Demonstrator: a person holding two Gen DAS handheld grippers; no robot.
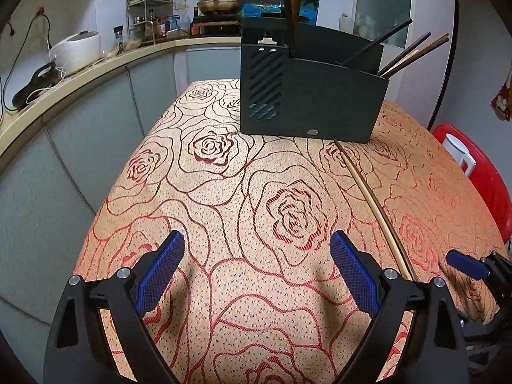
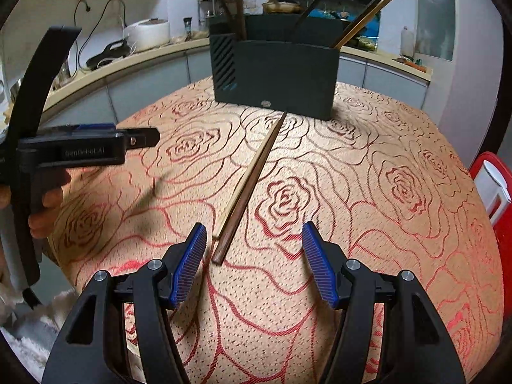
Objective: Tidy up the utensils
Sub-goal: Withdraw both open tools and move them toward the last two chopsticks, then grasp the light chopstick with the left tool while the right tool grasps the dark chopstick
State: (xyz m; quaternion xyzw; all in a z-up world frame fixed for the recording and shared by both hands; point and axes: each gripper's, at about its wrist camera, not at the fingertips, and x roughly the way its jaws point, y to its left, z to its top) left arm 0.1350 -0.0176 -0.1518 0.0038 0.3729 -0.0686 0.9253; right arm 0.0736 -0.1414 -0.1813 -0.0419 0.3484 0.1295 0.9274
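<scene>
Bare tablecloth (image 1: 243, 192) lies clear up to the holder (image 1: 320, 102).

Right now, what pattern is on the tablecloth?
The tablecloth is tan with red outlined roses and small dark specks, seen best in the left wrist view.

A home kitchen. A rice cooker (image 1: 78, 49), spice rack (image 1: 148, 16) and pan (image 1: 219, 3) line the counter (image 1: 96, 70) behind a rose-patterned table (image 1: 224, 192).

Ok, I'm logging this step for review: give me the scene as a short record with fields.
surface: table with rose-pattern cloth
holder: dark utensil holder at the far end, chopsticks standing in it
loose items: pair of chopsticks lying flat, pointing toward the holder
left gripper: open, empty
right gripper: open, empty, near end of the pair just ahead
</scene>
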